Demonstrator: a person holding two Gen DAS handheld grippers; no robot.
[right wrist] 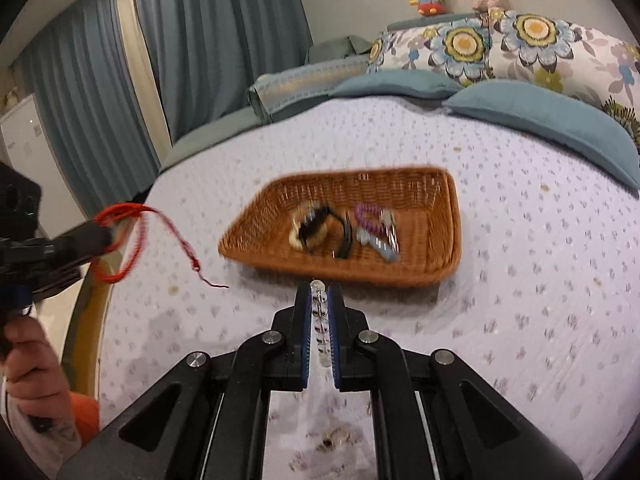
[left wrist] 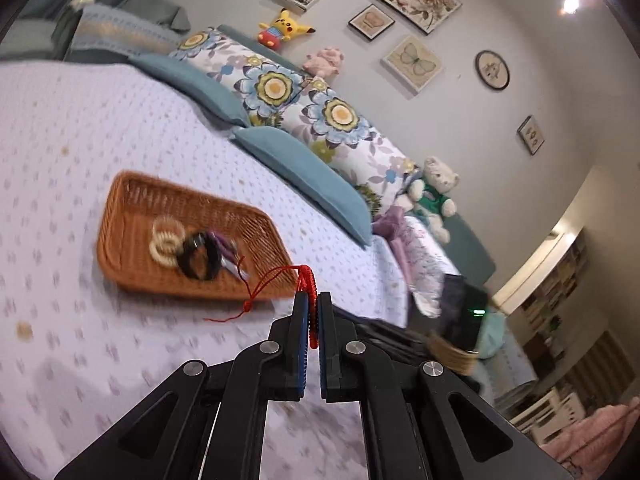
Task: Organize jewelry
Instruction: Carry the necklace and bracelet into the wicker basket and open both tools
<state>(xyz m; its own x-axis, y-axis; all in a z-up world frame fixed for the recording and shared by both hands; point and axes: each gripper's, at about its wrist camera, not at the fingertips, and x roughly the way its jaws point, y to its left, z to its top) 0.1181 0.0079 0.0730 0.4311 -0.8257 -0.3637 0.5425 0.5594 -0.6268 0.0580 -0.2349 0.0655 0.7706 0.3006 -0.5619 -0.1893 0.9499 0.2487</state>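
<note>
Left wrist view: left gripper [left wrist: 314, 300] clamped on red braided cord bracelet [left wrist: 310, 280], lengthwise along the fingers, tail trailing left above the bed [left wrist: 60, 140]; woven wicker basket [left wrist: 128, 200] beyond.

Right wrist view: right gripper [right wrist: 319, 290] closed on clear bead strand [right wrist: 320, 320], likewise lengthwise.

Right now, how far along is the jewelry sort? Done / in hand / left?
Done: the wicker basket already holds cream rings, a black band and a purple bracelet.
In hand: left gripper is shut on a red cord bracelet; right gripper is shut on a clear bead bracelet.
Left: both still need dropping in; one small piece lies on the bedspread.
</note>
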